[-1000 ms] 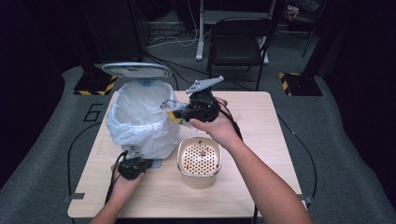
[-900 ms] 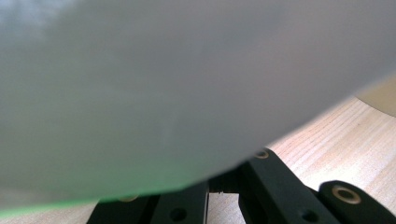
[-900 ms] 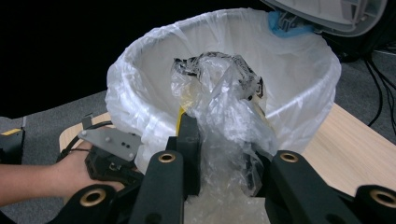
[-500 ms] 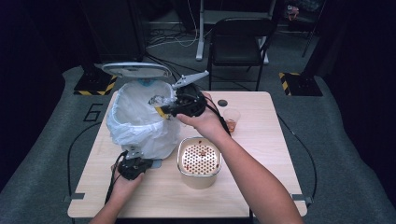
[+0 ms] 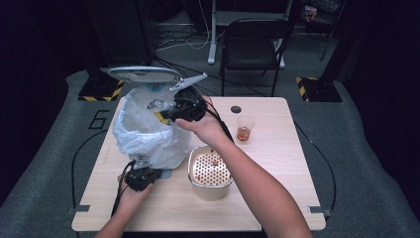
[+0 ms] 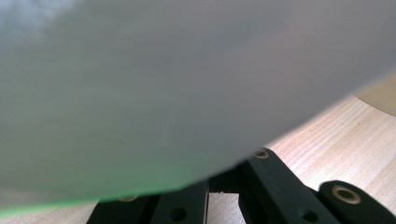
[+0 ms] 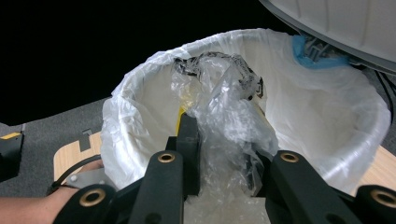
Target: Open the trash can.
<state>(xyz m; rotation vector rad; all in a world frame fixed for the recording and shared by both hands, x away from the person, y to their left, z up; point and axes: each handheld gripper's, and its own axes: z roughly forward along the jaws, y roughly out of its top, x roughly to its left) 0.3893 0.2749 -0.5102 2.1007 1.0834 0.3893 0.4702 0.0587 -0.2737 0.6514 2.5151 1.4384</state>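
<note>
Crumpled clear wrapper (image 7: 224, 116) pinched in right gripper (image 7: 224, 154) fingers over lined bin (image 7: 327, 140) (seen close), left gripper (image 5: 141, 177) closed.

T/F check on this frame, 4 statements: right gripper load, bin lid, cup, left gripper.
1. The right gripper is shut on a crumpled clear plastic wrapper. True.
2. The lid of the lined bin is closed. False: it stands open.
3. The clear cup lies tipped over. False: it stands upright on the table.
4. The left gripper is at the bin's base. True.
</note>
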